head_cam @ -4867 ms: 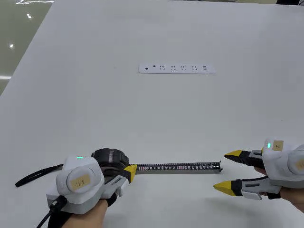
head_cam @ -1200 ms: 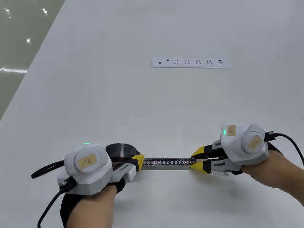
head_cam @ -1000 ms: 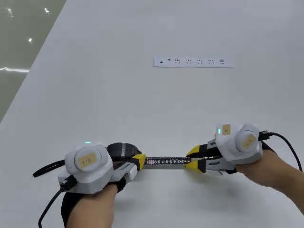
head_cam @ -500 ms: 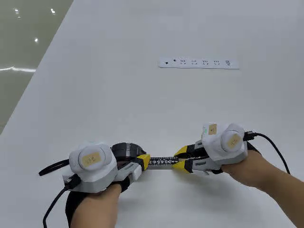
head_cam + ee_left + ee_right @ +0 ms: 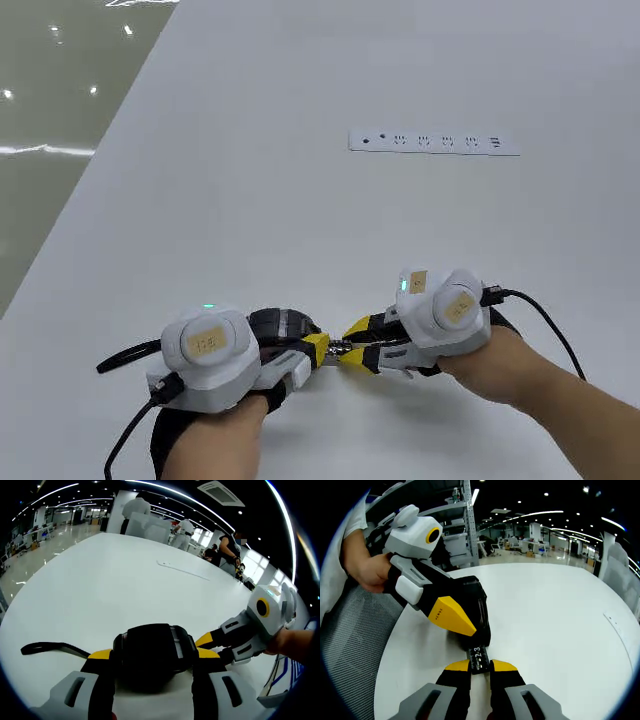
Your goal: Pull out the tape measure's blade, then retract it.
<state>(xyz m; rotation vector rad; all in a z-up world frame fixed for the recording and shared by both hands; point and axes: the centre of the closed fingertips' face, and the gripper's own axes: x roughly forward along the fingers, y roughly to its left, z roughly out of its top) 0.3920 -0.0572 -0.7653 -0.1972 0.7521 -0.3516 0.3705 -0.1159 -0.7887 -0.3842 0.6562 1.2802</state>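
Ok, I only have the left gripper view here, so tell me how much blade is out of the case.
Observer: Just a short stub of blade shows between the tape measure case and the right gripper.
Operator: Confirm that gripper has it.
Observer: Its jaws are closed on the blade's sides, printed numbers between them.
Operator: Give me the gap between grippers.
Observer: In the head view the left gripper has its yellow tip nearly meeting the right one's.

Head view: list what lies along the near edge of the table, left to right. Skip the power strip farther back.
black strap → tape measure case, held by the left gripper → short stub of blade → right gripper, pinching that blade → black cable
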